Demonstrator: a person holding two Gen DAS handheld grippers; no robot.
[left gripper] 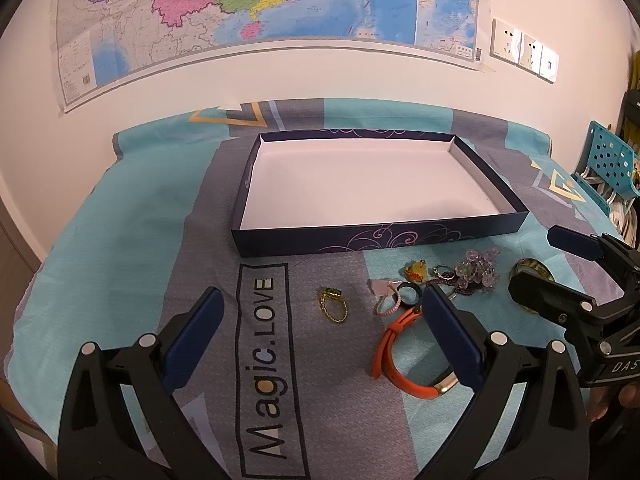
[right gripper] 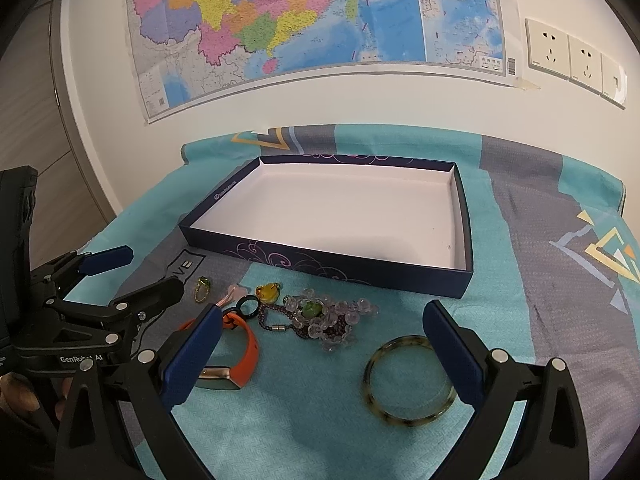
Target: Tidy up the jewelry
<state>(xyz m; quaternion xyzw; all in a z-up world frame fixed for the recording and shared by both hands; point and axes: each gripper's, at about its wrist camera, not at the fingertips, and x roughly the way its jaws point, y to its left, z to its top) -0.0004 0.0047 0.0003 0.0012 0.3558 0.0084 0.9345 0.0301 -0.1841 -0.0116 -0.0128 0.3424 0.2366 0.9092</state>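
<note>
- Both jaws spread wide, nothing held: left gripper [left gripper: 322, 322] over the gold ring [left gripper: 333, 304], right gripper [right gripper: 322, 334] over the bangle [right gripper: 408, 382].
- Bangle shows whole only in right wrist view; in left wrist view the right gripper covers most of it, only a sliver visible.
- Orange watch band [left gripper: 404, 354] lies just beside the left gripper's right finger, which cuts off its buckle end; right wrist view shows its face partly behind a finger.
- Clear bead pile [right gripper: 332, 318] with dark chain and green piece: tangled, can't separate items.
- Black ring [right gripper: 249, 305], yellow pendant [right gripper: 269, 292], pink piece: small, touching or not, can't tell.
- Empty box [right gripper: 320, 266] behind jewelry, apart from it, on patterned cloth [left gripper: 132, 248].
- Map and sockets on wall.
</note>
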